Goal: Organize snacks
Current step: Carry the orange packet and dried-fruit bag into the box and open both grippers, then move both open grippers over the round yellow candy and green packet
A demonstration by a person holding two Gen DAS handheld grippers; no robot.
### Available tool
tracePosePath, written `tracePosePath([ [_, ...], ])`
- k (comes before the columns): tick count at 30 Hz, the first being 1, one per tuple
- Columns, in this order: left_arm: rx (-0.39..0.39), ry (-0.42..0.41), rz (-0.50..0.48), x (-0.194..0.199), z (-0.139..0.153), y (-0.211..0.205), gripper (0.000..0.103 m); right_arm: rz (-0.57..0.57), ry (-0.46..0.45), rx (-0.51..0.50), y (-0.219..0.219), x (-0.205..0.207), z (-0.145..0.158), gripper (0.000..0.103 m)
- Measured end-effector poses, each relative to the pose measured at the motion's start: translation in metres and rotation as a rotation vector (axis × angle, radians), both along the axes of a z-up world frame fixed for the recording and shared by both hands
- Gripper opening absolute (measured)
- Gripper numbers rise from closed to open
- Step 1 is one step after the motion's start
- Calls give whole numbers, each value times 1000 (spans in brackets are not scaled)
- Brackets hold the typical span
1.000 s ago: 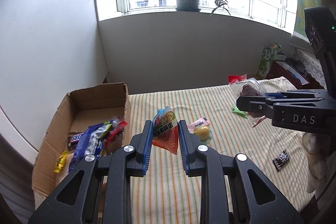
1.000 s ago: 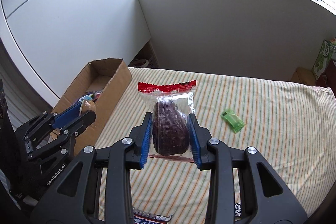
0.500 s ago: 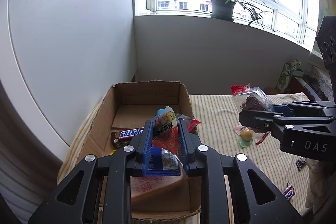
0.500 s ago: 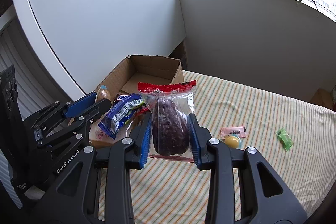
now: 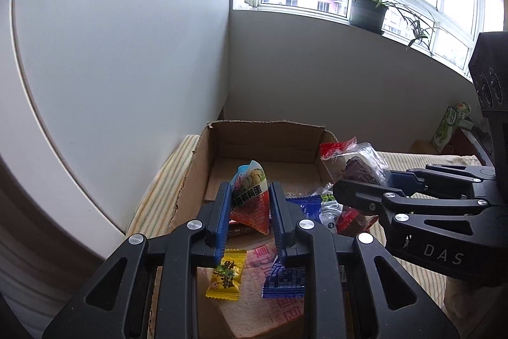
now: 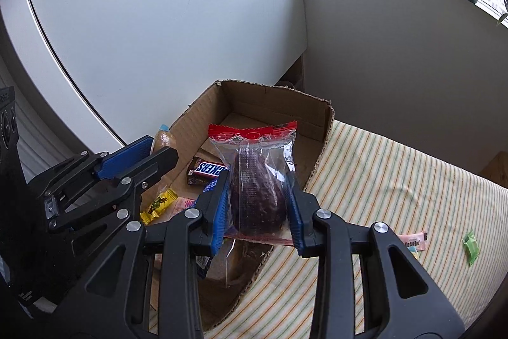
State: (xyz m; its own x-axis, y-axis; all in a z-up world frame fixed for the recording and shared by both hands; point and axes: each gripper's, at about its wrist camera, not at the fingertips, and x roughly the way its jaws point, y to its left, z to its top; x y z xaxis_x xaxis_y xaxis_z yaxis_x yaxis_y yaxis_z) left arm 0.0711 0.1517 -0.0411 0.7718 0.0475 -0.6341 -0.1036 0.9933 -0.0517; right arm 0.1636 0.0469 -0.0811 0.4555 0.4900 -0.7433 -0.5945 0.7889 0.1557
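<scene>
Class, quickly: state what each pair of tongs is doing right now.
Left tongs: shut on the quail egg packet.
Right tongs: shut on the dark cake packet.

1. The left gripper (image 5: 249, 213) has two matte black arms with triangular cut-outs and a round silver screw at each joint.
2. Its fingers (image 5: 222, 213) are lined inside with ribbed blue pads.
3. The right gripper (image 6: 257, 205) has the same build: black cut-out arms, silver screws, blue ribbed pads.
4. Seen from the left wrist camera, the right gripper's black side carries pale letters reading "DAS".
5. Seen from the right wrist camera, the left gripper shows small silver screws along its arms and pale lettering low on its black body, too small to read.
</scene>
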Motion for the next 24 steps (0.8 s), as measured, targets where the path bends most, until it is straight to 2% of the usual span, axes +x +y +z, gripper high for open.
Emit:
tracePosePath([
  [3,-2,20,0,5,-5,2,23,8,1,0,5,5,-1,37],
  [5,4,25,16,4,-8,5,23,1,-2,4,4,7,0,53],
  [7,3,30,22,3,-9,8,24,-7,-7,18,2,9,3,62],
  [16,-3,14,19,-2,-2,6,26,-23,-29,5,-12,2,14,62],
  [24,-7,-25,-15,-18,11,-18,26,-51,-43,-27,-48,-12,16,62],
])
